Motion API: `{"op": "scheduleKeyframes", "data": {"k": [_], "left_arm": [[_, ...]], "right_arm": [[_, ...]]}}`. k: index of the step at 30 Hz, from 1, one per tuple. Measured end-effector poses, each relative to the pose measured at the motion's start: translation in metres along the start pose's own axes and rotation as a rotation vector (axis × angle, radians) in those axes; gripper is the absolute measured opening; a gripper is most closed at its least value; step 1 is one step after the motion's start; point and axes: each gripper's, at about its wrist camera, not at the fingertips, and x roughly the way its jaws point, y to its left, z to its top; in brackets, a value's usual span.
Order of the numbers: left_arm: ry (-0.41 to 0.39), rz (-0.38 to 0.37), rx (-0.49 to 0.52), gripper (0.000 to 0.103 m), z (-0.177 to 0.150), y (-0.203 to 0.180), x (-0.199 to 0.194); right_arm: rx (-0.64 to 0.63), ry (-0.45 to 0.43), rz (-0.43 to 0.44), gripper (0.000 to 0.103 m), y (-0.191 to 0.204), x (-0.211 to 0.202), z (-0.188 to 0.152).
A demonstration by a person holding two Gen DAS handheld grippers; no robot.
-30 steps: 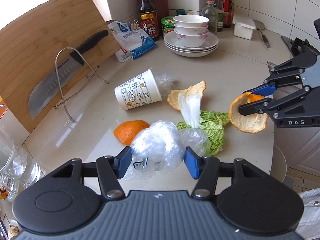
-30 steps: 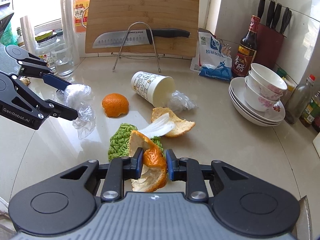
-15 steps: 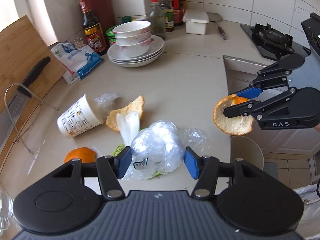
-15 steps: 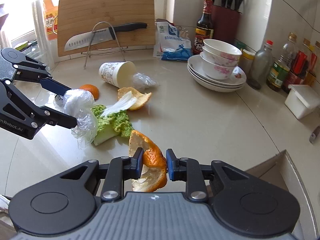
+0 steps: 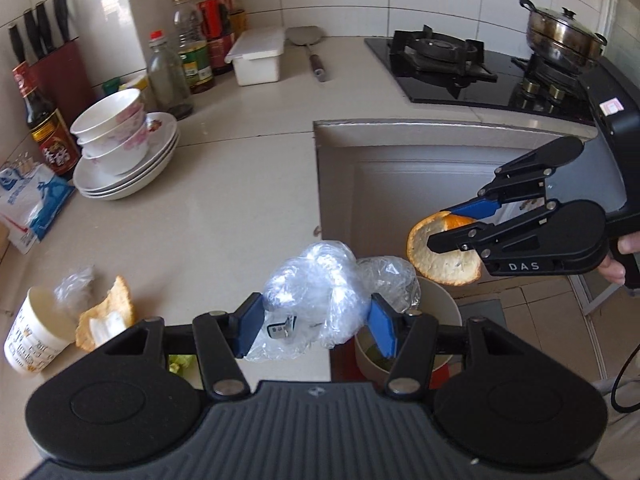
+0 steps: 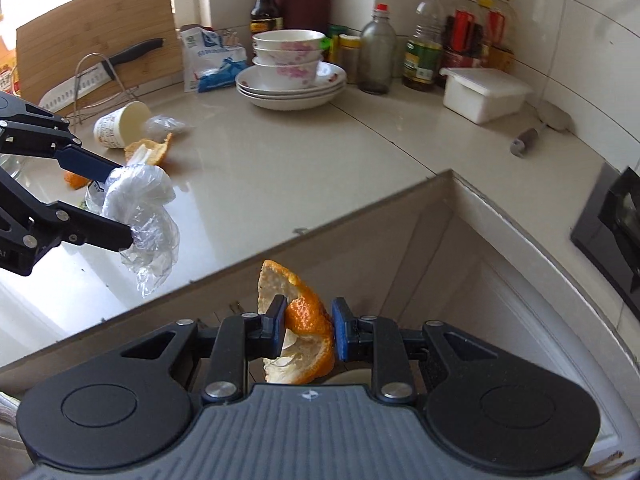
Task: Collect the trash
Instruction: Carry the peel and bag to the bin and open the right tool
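Observation:
My left gripper is shut on a crumpled clear plastic bag and holds it over the counter's front edge; it also shows in the right wrist view. My right gripper is shut on an orange peel, held off the counter above the floor; the peel also shows in the left wrist view. A round bin stands on the floor below both. On the counter lie a tipped paper cup, another orange peel, a small plastic bag and green leaves.
Stacked bowls on plates, bottles, a white box and a spatula stand at the back. A gas hob with a pot is at the right. A knife rests against a cutting board.
Both grippers have swung right, away from the trash pile, past the counter's edge, each still holding its item. The bin on the floor has come into view.

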Motion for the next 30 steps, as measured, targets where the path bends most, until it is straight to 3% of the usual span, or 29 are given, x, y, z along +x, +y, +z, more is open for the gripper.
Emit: {"op": "scheduleKeyframes", "data": {"k": [13,23,24,27,30], "left_arm": [[0.013,-0.098,0.072,0.056,0.029,-0.058,0.052],[0.074,-0.086,0.068,0.055,0.034,-0.087,0.094],[0.081,-0.08,0.061,0.055,0.034,-0.089,0.1],[0.09,-0.076,0.048,0.055,0.034,-0.094,0.111],[0.1,-0.073,0.047,0.055,0.034,-0.099,0.121]], "right_arm": [[0.173,0.129,-0.095,0.028,-0.062,0.051,-0.079],[0.252,0.175,-0.104,0.033,-0.096,0.116,-0.119],[0.252,0.172,-0.104,0.039,-0.097,0.122,-0.121],[0.257,0.16,-0.116,0.07,-0.101,0.13,-0.125],[0.266,0.151,-0.113,0.079,-0.104,0.13,-0.129]]}}
